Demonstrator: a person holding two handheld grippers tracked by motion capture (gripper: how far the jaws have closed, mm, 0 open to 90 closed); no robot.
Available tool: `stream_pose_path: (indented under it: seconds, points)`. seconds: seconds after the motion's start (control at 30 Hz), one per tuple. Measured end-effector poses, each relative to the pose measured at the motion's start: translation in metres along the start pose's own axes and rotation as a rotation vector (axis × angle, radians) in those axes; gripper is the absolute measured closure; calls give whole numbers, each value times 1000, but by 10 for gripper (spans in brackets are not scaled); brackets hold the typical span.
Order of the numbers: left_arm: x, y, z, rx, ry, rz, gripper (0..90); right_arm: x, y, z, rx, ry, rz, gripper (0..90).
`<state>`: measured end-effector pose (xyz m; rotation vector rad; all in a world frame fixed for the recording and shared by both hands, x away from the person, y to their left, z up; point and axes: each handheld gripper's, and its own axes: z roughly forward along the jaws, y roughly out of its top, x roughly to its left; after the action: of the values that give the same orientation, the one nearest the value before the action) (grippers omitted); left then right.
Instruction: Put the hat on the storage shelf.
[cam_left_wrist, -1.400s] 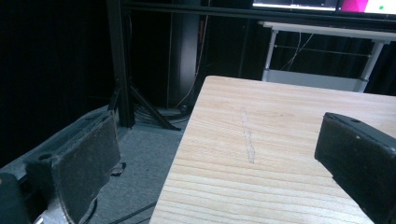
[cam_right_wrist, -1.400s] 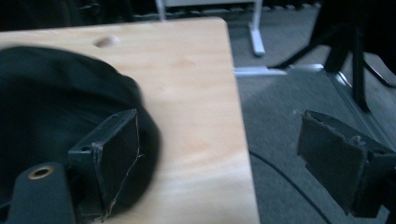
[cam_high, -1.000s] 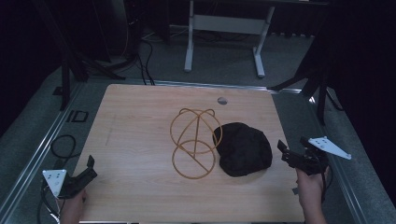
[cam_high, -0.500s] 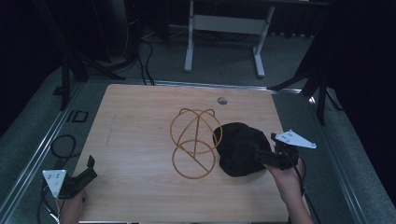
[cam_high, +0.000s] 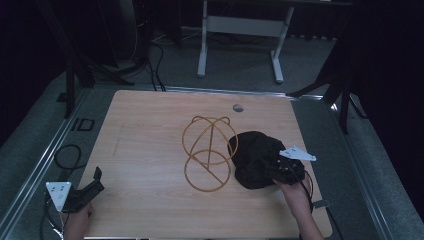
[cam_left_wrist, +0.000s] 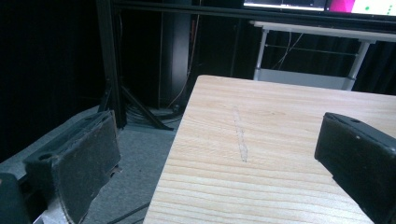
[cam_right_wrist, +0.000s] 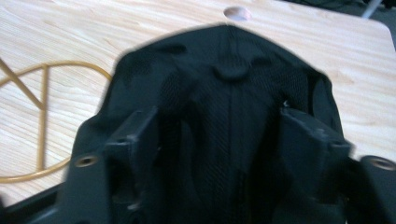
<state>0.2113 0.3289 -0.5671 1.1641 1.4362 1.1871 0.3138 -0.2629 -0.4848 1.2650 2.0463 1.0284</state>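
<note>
Cap: I see a black cap (cam_high: 256, 159) lying on the desk (cam_high: 150, 135), right of the middle of the high view; it touches the gold wire stand (cam_high: 207, 152) beside it
How it will handle: I think it is soft and light; it should fold when pinched; the little button (cam_right_wrist: 231, 71) on top looks too small to grab; I would pinch the near edge of the cloth
Right tongs: my right tongs (cam_right_wrist: 219, 135) sit low right in the high view, at the cap's near edge; the jaws are apart with the cloth between them; nothing is pinched yet
Left tongs: my left tongs (cam_high: 85, 189) wait at the lower left desk corner; jaws wide apart, holding nothing
Room: bare wood on the left and at the top; the right desk edge is near the cap; I must not bump the stand
</note>
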Motion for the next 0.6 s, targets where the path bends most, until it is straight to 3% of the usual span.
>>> stream_pose_path:
  seconds: [0.1,0.13,0.3,0.43,0.6]
  points:
    - [0,0,0,0,-2,0,5,-1,-4,3,6,6,-1,402]
    - [0,0,0,1,-3,0,5,-1,-7,5,0,-7,5,491]
    - [-1,0,0,0,-4,0,5,-1,-11,7,-11,-36,8,616]
    - [0,0,0,2,-3,-1,5,1,-14,10,-18,-74,-13,802]
    - [0,0,0,0,-5,-3,5,1,-12,10,-40,-82,-3,859]
